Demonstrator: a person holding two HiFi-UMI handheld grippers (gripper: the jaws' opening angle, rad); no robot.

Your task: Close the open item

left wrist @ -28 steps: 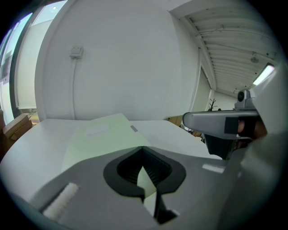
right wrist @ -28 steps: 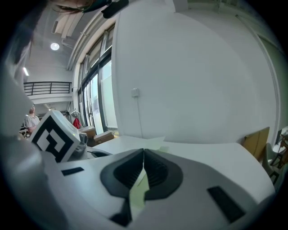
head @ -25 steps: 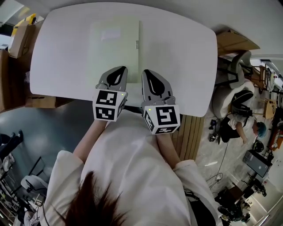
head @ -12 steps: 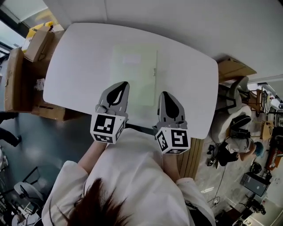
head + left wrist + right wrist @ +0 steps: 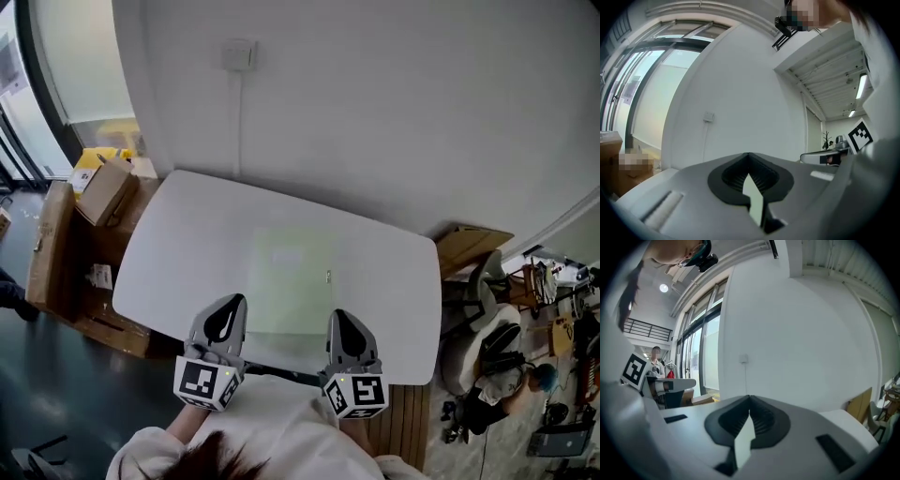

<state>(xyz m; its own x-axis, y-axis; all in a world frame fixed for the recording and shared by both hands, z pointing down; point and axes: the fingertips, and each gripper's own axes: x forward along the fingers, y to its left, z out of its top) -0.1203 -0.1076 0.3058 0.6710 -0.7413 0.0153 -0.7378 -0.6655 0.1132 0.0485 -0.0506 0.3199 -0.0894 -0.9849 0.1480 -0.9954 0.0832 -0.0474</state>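
A flat pale green case (image 5: 292, 281) with a small clasp (image 5: 328, 277) on its right edge lies closed on the white table (image 5: 187, 253). In the head view my left gripper (image 5: 232, 305) hovers at the table's front edge, just left of the case's near corner, with its jaws together and empty. My right gripper (image 5: 339, 319) is level with it near the case's right corner, also shut and empty. Both gripper views look over the table at the white wall: the left gripper (image 5: 749, 154) and the right gripper (image 5: 750, 397) each have their tips meeting.
Cardboard boxes (image 5: 103, 192) stand on the floor left of the table. A wall socket (image 5: 236, 53) with a cable sits above the table. Another carton (image 5: 472, 248) and office chairs (image 5: 489, 342) are at the right.
The head view has lifted and drawn back, so the table looks smaller and the wall shows. Both grippers have come back from over the case to the table's front edge, wider apart.
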